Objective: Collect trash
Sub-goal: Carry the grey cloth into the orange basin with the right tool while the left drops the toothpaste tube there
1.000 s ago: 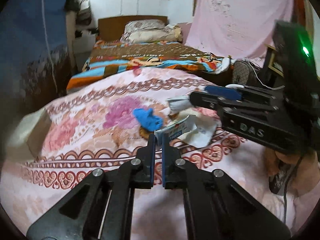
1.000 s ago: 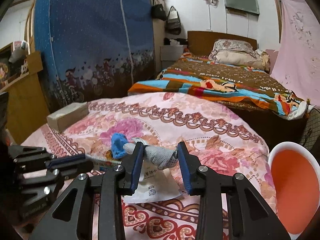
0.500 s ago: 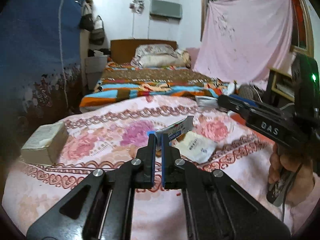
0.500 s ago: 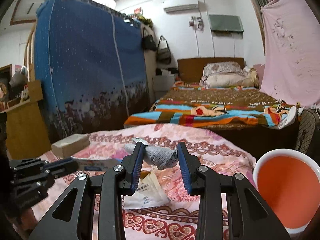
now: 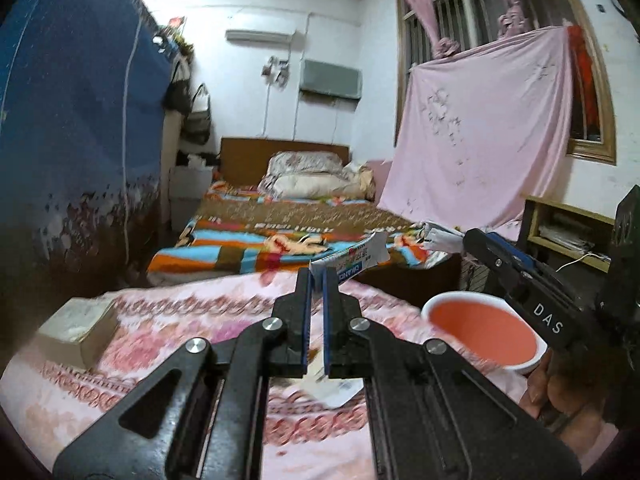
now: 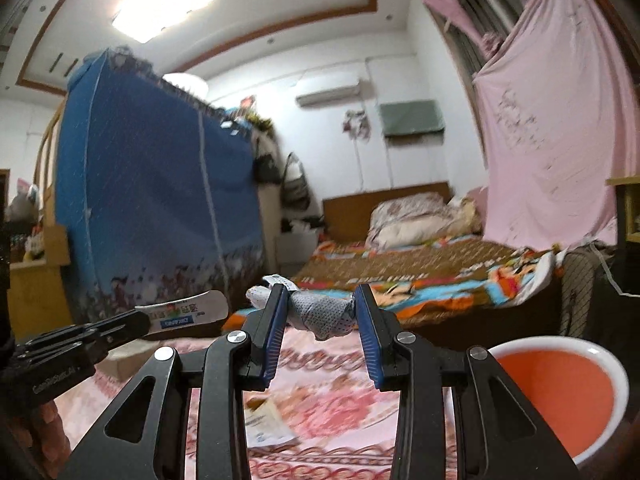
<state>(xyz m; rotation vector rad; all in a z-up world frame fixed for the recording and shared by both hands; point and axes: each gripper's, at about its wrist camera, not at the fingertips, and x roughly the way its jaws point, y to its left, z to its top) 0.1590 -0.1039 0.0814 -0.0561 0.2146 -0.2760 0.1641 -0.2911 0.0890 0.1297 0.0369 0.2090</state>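
My left gripper (image 5: 316, 276) is shut on a flat white and blue wrapper (image 5: 352, 260), lifted above the pink floral bedspread (image 5: 160, 344). That wrapper (image 6: 184, 314) also shows at the left of the right wrist view, sticking out of the left gripper's tips. My right gripper (image 6: 322, 304) is shut on a crumpled grey dotted wad (image 6: 320, 314), held level in the air. A white sachet (image 6: 268, 428) lies on the bedspread below, also visible under my left fingers as a sachet (image 5: 332, 388). A white bowl with an orange inside (image 6: 556, 388) sits at the right, the same bowl (image 5: 480, 332).
A beige box (image 5: 76, 332) lies at the bedspread's left edge. Behind stands a second bed (image 5: 288, 236) with a striped blanket and pillows. A blue wardrobe (image 6: 152, 208) rises on the left, a pink sheet (image 5: 480, 136) hangs on the right. A hand (image 5: 560, 392) grips the right tool.
Both grippers have risen and tilted upward with their trash still held. The bedspread has dropped low in both views, the blue scrap has gone from sight, and the orange bowl has entered the left wrist view.
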